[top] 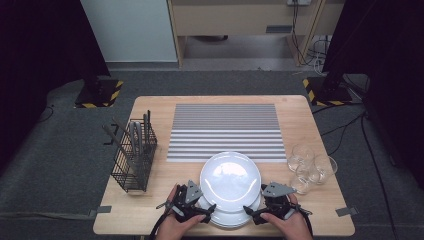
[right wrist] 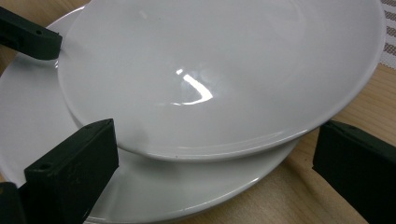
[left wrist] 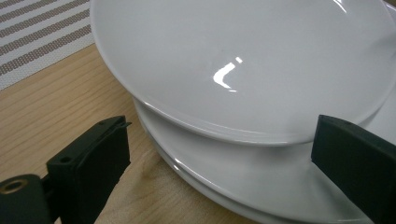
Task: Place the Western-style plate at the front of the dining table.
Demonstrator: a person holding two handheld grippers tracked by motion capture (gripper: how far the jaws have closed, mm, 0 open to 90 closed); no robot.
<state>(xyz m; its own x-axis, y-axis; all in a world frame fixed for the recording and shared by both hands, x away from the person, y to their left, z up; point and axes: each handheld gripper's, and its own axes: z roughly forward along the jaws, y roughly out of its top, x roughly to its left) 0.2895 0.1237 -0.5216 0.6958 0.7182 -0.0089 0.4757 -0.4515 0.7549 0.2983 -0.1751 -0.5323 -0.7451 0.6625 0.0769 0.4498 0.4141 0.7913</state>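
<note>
While both claws sit at the near edge of the worktop [top: 150, 107], a white top plate [top: 230, 173] rests tilted and shifted away from the person on a stack of plates [top: 227, 217], which serves as the landmark. The left claw [top: 207, 208] is at the stack's left near rim, jaws spread wide, gripping nothing. The right claw [top: 248, 210] is at the stack's right near rim, jaws likewise spread, holding nothing. In the left gripper view, the top plate [left wrist: 243, 65] overhangs the stack [left wrist: 224, 172] between the open jaws. In the right gripper view, the top plate [right wrist: 219, 70] sits off-centre on the stack [right wrist: 154, 196], with the left claw's jaw tip [right wrist: 28, 35] touching or nearly touching the far rim.

Beyond the stack lies a striped mat [top: 225, 131]; left of the stack stands a wire basket of utensils [top: 134, 152]; right of the stack are clear glasses [top: 311, 167].

The step in hand appears to be lifting the top plate. To do it well, slide each lower jaw under the overhanging rim, close evenly on opposite sides, and raise both hands together, level. Glazed rims are likely slippery, so grip well onto the rim and avoid dragging the plates below.
</note>
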